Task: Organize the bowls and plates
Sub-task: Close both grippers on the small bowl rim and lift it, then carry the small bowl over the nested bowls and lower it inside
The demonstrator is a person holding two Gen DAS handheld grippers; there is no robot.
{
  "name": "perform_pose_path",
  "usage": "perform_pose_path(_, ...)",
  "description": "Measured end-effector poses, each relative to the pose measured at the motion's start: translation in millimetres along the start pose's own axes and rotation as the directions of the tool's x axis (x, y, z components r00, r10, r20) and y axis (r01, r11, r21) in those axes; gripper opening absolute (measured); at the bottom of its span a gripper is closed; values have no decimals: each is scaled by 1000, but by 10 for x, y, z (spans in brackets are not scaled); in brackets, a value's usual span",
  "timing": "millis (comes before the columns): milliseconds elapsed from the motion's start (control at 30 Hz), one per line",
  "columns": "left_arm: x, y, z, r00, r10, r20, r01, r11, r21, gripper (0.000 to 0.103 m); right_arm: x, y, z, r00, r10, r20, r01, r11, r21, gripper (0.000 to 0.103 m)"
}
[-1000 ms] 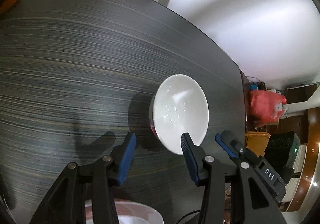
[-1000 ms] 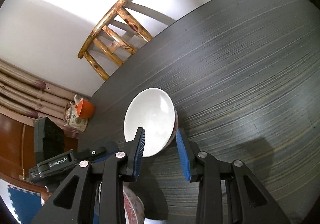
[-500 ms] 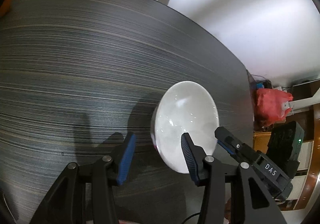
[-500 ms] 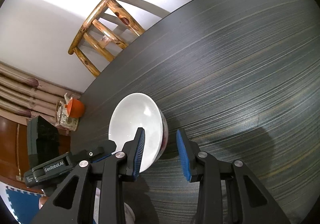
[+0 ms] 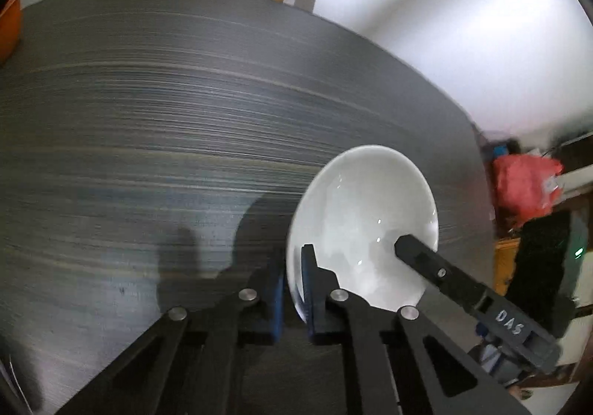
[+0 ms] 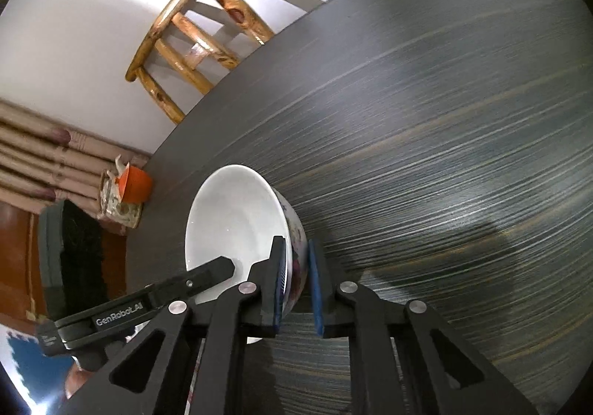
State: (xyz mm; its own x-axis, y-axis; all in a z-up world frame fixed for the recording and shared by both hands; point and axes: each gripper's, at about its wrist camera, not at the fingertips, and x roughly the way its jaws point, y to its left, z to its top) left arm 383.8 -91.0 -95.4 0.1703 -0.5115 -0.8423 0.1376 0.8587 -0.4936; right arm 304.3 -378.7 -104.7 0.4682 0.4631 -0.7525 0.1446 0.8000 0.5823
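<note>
Your left gripper [image 5: 293,289] pinches the near-left rim of the white bowl [image 5: 365,222], its blue pads [image 5: 276,298] drawn almost together with only the thin wall of the bowl between them; the jaws have just been closing onto that rim. The bowl sits near the right end of the dark wood-grain table [image 5: 185,126], close to the table's edge, its glossy inside facing up. From the right of the same view, your other gripper's black finger [image 5: 418,252] reaches in over the bowl's far rim.

Seen from the right wrist, the right gripper [image 6: 296,285] clamps the same bowl [image 6: 233,222] by its opposite side. One blue pad [image 6: 280,285] lies inside the bowl, the other outside against the flower-patterned wall, and these jaws too have just been closing, now nearly together on the rim. The left gripper's finger, marked "GenRobot.AI" [image 6: 118,315], enters from the lower left and meets the bowl's rim there. Whether the bowl's foot touches the table, you cannot tell from either view.

Behind the table stands a wooden chair [image 6: 192,33] against the pale wall. Left of the table's end, an orange cup [image 6: 135,185] rests on a patterned box, with curtains [image 6: 33,152] behind. On the far right of the left wrist view, a red bag [image 5: 526,185] sits blurred among clutter.
</note>
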Motion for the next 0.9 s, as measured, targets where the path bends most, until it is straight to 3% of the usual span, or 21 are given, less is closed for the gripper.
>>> perform_pose_path(267, -819, -13, -495, 995, -21, 96, 16, 999, 49, 8, -542, 368, -281, 995, 90, 47, -87, 995, -46, 13)
perform_pose_path(467, -1267, 268, -957, 992, 6, 127, -10, 999, 32, 8, -797, 748, -720, 989, 150, 2, -149, 985, -81, 15)
perform_pose_path(700, -1344, 613, -1415, 994, 39, 103, -39, 999, -4, 8, -690, 987, -1259, 983, 166, -77, -173, 980, -100, 15)
perform_pose_path(900, -1257, 771, -1567, 994, 72, 86, -71, 997, -22, 8, -479, 1037, -1530, 984, 120, -129, -134, 986, -103, 15)
